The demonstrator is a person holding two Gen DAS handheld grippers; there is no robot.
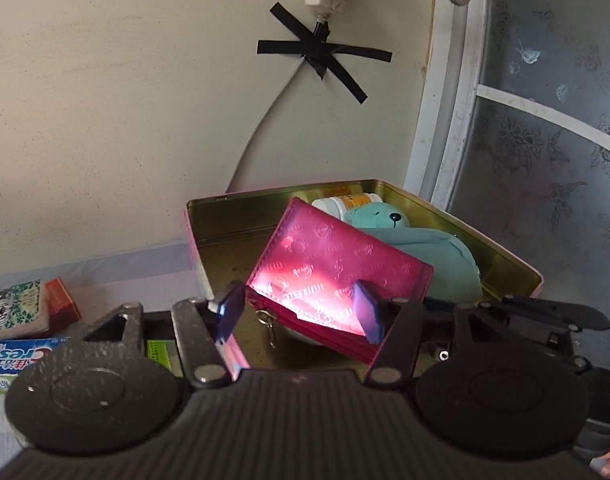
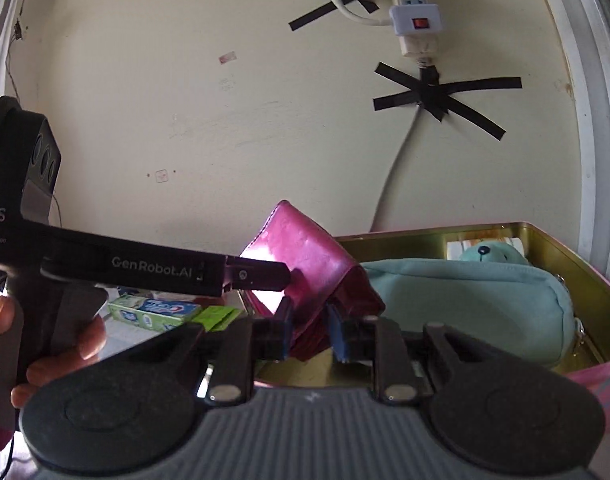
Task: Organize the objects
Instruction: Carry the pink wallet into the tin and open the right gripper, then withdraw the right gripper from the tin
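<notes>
Pink wallet (image 1: 337, 268) held tilted over the open gold-lined tin (image 1: 209, 220), its lower zip edge toward the cameras, key ring dangling. Right gripper (image 2: 309, 330) with jaws nearly closed, pinching the wallet's lower corner between blue pads. Left gripper (image 1: 295, 312) with jaws partway apart around the wallet's lower edge; right pad against the wallet, left pad seemingly just clear, actual grip impossible to confirm. Inside the tin: teal pouch (image 2: 465, 300), teal plush bear (image 1: 381, 218), white bottle (image 1: 345, 202) mostly hidden behind them. Toothpaste box (image 1: 9, 360) cut off at left edge, small boxes (image 1: 57, 300) beside it, print unreadable. Hand (image 2: 65, 344) partly seen behind left gripper's handle.
</notes>
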